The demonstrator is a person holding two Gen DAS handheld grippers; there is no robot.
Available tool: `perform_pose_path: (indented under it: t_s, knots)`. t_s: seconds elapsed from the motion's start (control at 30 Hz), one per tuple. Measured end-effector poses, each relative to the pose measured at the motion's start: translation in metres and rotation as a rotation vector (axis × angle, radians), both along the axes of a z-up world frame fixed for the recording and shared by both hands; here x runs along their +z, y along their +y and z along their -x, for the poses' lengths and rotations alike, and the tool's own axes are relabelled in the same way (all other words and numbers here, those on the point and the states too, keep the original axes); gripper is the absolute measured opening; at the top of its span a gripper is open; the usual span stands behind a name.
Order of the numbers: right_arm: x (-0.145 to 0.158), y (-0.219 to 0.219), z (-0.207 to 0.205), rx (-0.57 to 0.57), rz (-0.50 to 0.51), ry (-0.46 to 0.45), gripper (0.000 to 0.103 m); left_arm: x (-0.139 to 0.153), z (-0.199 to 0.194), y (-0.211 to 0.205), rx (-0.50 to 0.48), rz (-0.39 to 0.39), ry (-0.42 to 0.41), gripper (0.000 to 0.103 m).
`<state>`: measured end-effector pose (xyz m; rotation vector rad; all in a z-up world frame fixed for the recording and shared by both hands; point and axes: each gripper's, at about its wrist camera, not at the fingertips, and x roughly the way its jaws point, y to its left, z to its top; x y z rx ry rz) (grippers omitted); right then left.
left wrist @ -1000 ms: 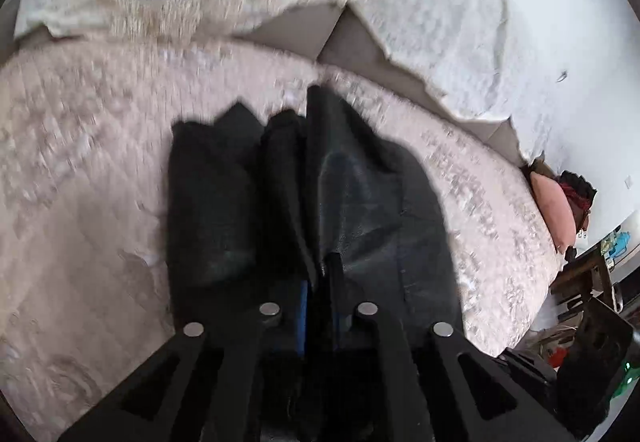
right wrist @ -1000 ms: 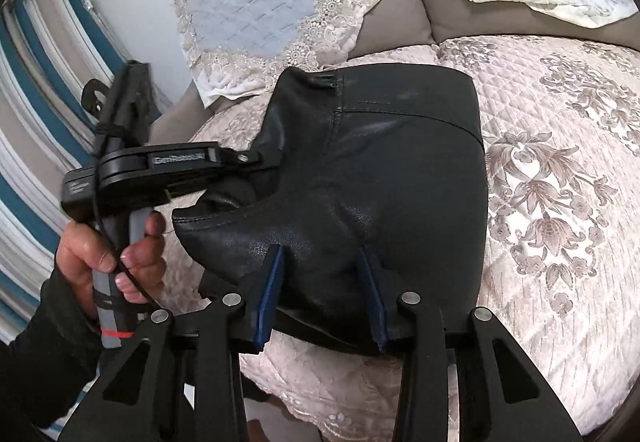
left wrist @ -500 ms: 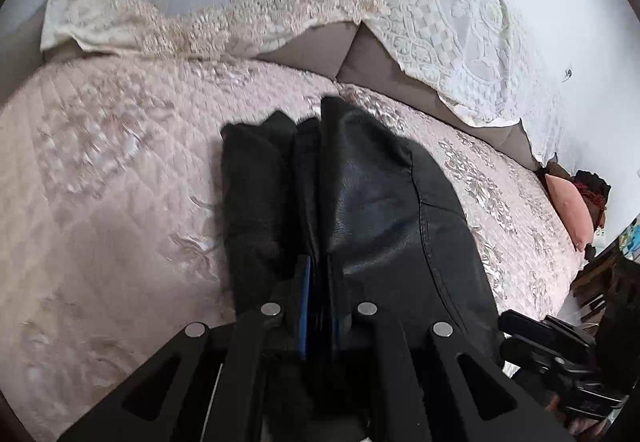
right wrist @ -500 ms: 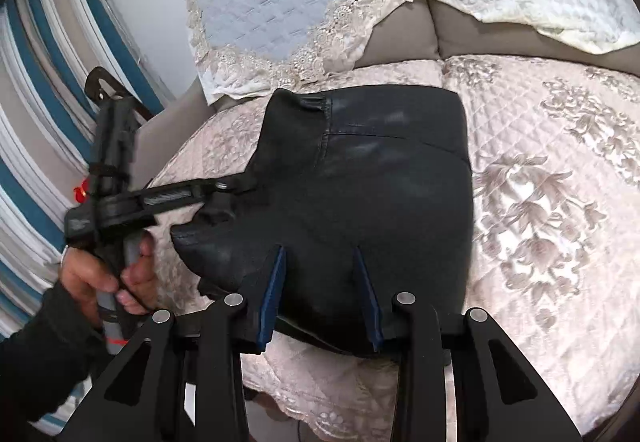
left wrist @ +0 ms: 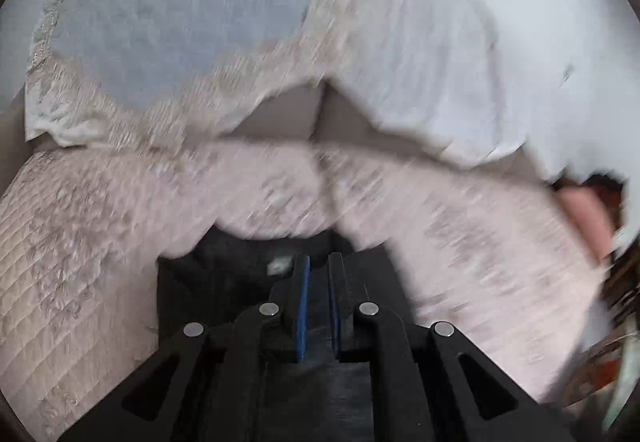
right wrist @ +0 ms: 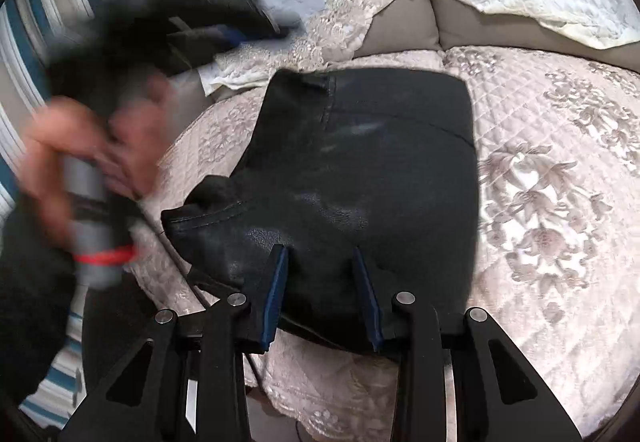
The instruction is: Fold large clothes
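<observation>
Black leather-look trousers (right wrist: 360, 169) lie folded into a thick bundle on the quilted pink sofa cover (right wrist: 560, 201), their nearest edge at six o'clock in the right wrist view, hanging a little over the front of the seat. Right gripper (right wrist: 322, 278) straddles that near edge: its blue-padded fingers (right wrist: 276, 290) stand partly apart with the folded fabric filling the gap between them, though whether the pads actually press on it I cannot tell. At nine o'clock in that view a blurred hand (right wrist: 84, 157) holds the grey handle of the left gripper (right wrist: 256, 31), which is lifted clear of the trousers and points towards eleven o'clock. Seen from the left wrist, that left gripper (left wrist: 318, 270) has its jaws nearly closed, a narrow slit between the blue pads and nothing held; the trousers (left wrist: 224, 266) show dark just beyond and below its tips. Farther back, at twelve o'clock, a pale blue lace-edged throw (left wrist: 180, 21) and a white one (left wrist: 420, 61) drape the sofa back
</observation>
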<state>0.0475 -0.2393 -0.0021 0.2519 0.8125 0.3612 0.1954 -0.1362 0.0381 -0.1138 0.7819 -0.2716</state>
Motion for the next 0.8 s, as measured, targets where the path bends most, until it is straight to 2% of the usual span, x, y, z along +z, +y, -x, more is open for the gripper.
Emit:
perform_pose_path:
  t_s: [0.07, 0.13, 0.2, 0.3, 0.33, 0.4, 0.5, 0.63, 0.8]
  knots:
    - [0.009, -0.014, 0.004, -0.034, 0.001, -0.028, 0.035, -0.035, -0.003, 0.009, 0.022, -0.034, 0.074, 0.009]
    - [0.011, -0.025, 0.001, -0.065, 0.004, -0.03, 0.035, -0.057, 0.003, 0.024, 0.055, -0.018, 0.088, 0.009]
    - [0.007, -0.028, -0.007, -0.075, 0.01, -0.016, 0.035, -0.064, 0.012, 0.036, 0.076, 0.013, 0.062, 0.008]
    - [-0.011, -0.02, -0.02, -0.055, 0.025, 0.019, 0.035, -0.074, 0.019, 0.036, 0.067, -0.042, 0.017, 0.005]
    - [-0.02, -0.016, -0.023, -0.048, 0.035, 0.034, 0.035, -0.077, 0.018, 0.039, 0.064, -0.036, 0.015, 0.005]
    - [-0.032, -0.014, -0.025, -0.051, 0.049, 0.039, 0.035, -0.08, 0.015, 0.044, 0.07, 0.01, 0.03, 0.004]
    - [-0.038, -0.019, -0.028, -0.07, 0.016, 0.055, 0.035, -0.081, 0.01, 0.038, 0.06, -0.019, 0.043, 0.004]
    - [-0.025, -0.02, -0.027, -0.061, 0.054, 0.065, 0.035, -0.075, 0.011, 0.041, 0.044, -0.004, 0.077, 0.004]
    - [-0.002, -0.032, -0.031, -0.084, 0.042, 0.018, 0.035, -0.052, 0.022, 0.05, 0.023, 0.027, 0.075, 0.005]
